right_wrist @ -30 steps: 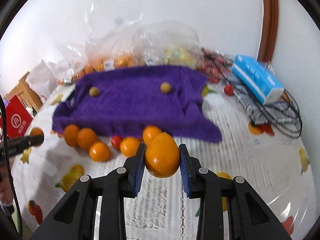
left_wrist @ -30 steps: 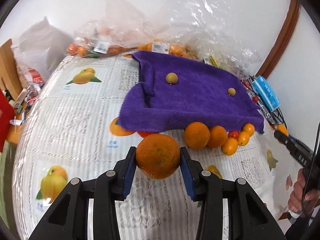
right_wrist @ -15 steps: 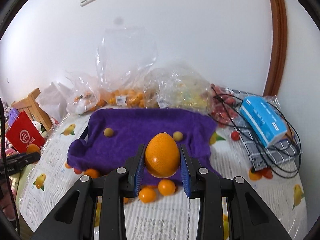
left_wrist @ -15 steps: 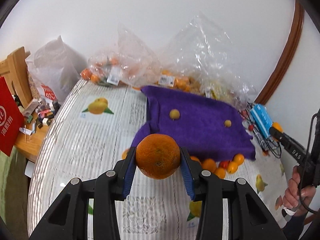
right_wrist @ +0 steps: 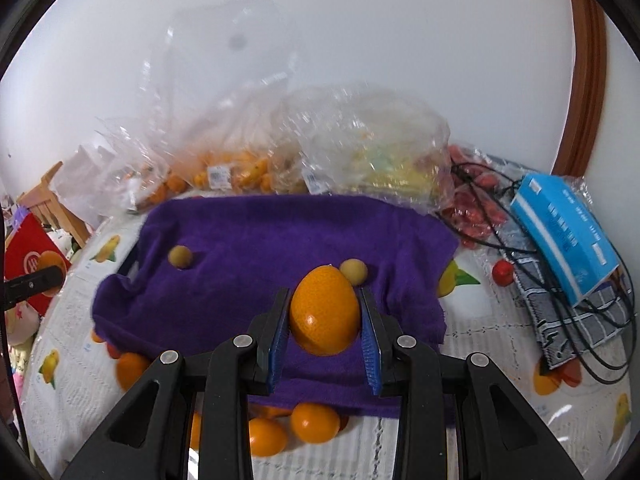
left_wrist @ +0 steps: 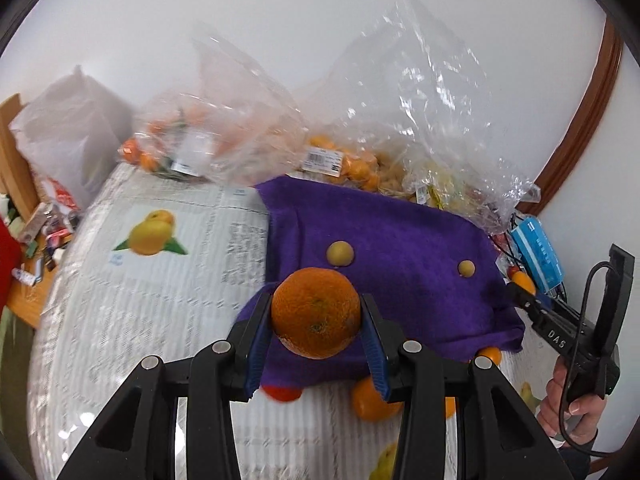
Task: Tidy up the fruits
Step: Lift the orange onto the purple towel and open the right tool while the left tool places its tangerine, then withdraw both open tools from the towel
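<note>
— Blue pads (left_wrist: 256, 344) are seen pressed against both sides of a round, dimpled orange (left_wrist: 316, 312); it is clamped by the left gripper (left_wrist: 316, 330) and carried clear of the table, in front of the near edge of the purple towel (left_wrist: 400, 264).

— And at the right gripper (right_wrist: 325, 330)?

— Blue pads (right_wrist: 278, 340) there too, closed on a smoother, egg-shaped orange fruit (right_wrist: 325, 310), which is likewise held above the towel's near part. In the left wrist view that gripper's black body is seen at the right edge, gripped by a hand (left_wrist: 570, 400).

— What is found on the towel itself?

— Two small yellowish-green fruits are laid on it, well apart: one (right_wrist: 181, 257) toward the left side, the other (right_wrist: 354, 272) just behind the egg-shaped fruit as framed by the right wrist camera.

— And beyond the towel?

— Loose oranges (right_wrist: 316, 422) are scattered along its near edge on the fruit-printed tablecloth (left_wrist: 140, 300), some partly hidden under the cloth's hem. Clear plastic bags (left_wrist: 420, 120) holding more fruit are heaped against the white wall behind. To the right, a blue box (right_wrist: 564, 232) is lying across a checked cloth tangled with black cables (right_wrist: 600, 320), with a small red fruit (right_wrist: 503, 273) beside it.
</note>
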### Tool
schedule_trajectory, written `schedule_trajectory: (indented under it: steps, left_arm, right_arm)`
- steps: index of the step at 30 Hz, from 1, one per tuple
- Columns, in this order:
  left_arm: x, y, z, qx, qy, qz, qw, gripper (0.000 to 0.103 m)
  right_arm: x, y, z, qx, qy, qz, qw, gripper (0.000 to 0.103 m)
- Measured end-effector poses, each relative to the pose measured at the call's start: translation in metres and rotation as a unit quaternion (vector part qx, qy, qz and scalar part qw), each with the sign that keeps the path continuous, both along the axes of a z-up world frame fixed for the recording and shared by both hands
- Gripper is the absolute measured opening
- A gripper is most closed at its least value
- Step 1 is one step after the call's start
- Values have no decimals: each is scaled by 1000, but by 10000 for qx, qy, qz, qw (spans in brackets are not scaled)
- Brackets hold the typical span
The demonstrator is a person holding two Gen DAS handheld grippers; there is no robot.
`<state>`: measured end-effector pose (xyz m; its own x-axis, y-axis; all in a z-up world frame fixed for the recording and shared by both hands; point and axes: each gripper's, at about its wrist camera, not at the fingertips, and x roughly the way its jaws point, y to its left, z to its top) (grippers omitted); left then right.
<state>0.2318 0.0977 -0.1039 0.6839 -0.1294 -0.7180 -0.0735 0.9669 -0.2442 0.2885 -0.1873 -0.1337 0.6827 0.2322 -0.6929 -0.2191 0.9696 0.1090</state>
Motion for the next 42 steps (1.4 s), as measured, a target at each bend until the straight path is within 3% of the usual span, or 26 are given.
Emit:
schedule_trajectory:
  steps: [10, 21, 27, 33, 36, 42]
  left_arm:
    - [53, -20, -38, -77, 442, -212, 9988, 40]
    - [81, -33, -65, 116, 740, -232, 9969, 40]
    - [84, -36, -67, 213, 751, -251, 9966, 40]
    - [84, -35, -64, 152, 828, -224, 9962, 43]
    - [74, -30, -55, 128, 727, -229, 9970, 48]
    - [47, -28, -29, 126, 529, -211, 9983, 51]
  right_arm:
    - [35, -5, -41, -24, 403, -70, 9992, 33]
    - [44, 0, -60, -237, 600, 6, 9979, 33]
    - [38, -1, -50, -300, 477, 0, 9984, 34]
    - [25, -7, -32, -243, 407, -106, 9988, 46]
    - [17, -11, -23, -321, 325, -198, 9988, 53]
    - [1, -15, -4, -378, 280, -410, 9981, 56]
